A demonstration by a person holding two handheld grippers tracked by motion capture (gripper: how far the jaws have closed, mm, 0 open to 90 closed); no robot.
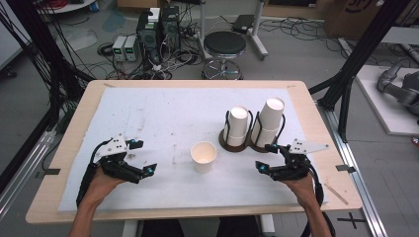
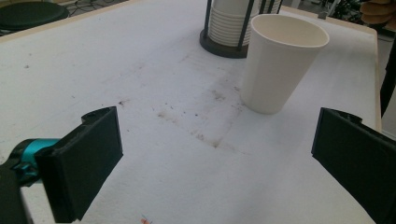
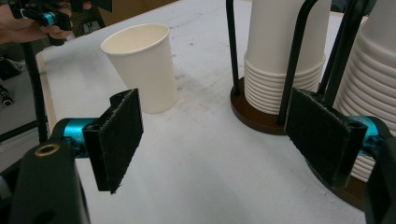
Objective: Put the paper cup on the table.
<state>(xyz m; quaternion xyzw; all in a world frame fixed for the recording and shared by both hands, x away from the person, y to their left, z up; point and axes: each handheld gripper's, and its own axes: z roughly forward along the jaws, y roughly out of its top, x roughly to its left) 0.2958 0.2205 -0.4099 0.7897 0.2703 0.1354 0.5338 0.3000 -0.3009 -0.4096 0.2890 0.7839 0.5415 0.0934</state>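
A single white paper cup (image 1: 203,156) stands upright on the white mat, near the table's front middle; it also shows in the left gripper view (image 2: 281,61) and the right gripper view (image 3: 140,66). Behind it to the right, two stacks of white cups (image 1: 237,126) (image 1: 269,121) sit in dark wire holders (image 3: 261,114). My left gripper (image 1: 143,158) rests open at the front left, nothing between its jaws. My right gripper (image 1: 267,158) is open at the front right, just in front of the holders.
The white mat (image 1: 163,118) covers most of the wooden table (image 1: 74,123) and carries brown stains in the middle. A black stool (image 1: 225,45), electronics boxes and cables stand on the floor beyond the far edge.
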